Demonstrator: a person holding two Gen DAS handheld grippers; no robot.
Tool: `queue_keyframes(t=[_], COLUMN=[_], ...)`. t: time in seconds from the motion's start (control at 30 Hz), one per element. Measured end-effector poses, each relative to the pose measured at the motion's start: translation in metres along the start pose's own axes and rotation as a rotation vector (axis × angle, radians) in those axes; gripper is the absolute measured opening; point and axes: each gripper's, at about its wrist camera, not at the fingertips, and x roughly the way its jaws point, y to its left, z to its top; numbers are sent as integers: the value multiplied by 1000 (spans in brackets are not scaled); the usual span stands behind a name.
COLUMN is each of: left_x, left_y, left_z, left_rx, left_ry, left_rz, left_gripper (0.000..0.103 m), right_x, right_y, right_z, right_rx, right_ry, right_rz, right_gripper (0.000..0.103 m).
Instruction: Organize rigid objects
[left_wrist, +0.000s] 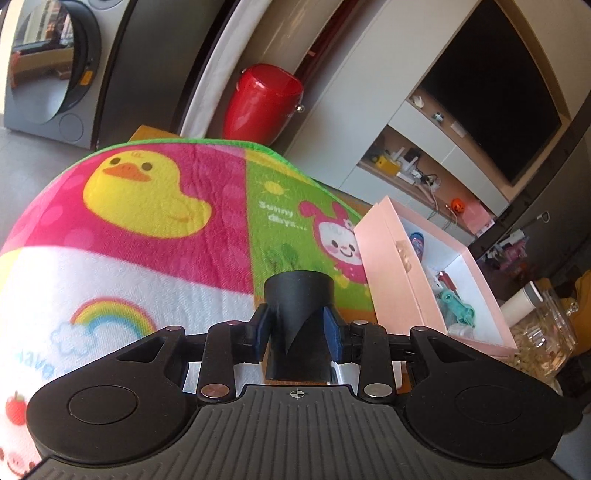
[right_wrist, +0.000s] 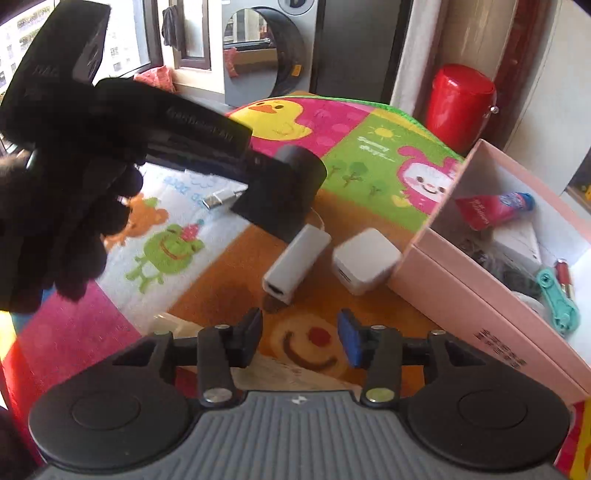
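The left claw (left_wrist: 298, 326) is gripping a black cylindrical cap (left_wrist: 298, 314) and holding it up over the cartoon play mat (left_wrist: 147, 229), left of the pink box (right_wrist: 461, 280). The right claw (right_wrist: 300, 338) is hanging open and empty, near the white adapter (right_wrist: 295, 258) and white charger cube (right_wrist: 365, 260). I'd guess the cap is going into the box next, calling for a swing right over its rim.

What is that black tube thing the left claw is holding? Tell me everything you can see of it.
The black tube is a short, matte, hollow cylinder, plastic by the look, with a slanted seam or cut along its side. The left gripper has its jaws shut on its two sides. The right wrist view shows it lifted above the colourful cartoon mat, tilted, touching nothing but the jaws, with the white adapter and the white charger cube lying below it and the pink box to its right.
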Motion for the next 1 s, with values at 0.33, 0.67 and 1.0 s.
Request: queue_keyframes(t=[0.33, 0.67, 1.0], left_x=[-31, 14, -38], left_y=[-55, -75, -43], left_z=[-17, -54, -75], left_rx=[225, 393, 434], left_ry=[54, 146, 206], left_rz=[-29, 104, 27], left_gripper=[33, 30, 26], right_x=[-31, -46, -42], right_y=[-66, -69, -25], right_z=[-72, -99, -45], right_rx=[175, 341, 256], right_ry=[-65, -173, -261], right_rz=[-228, -113, -65], right_gripper=[53, 56, 60])
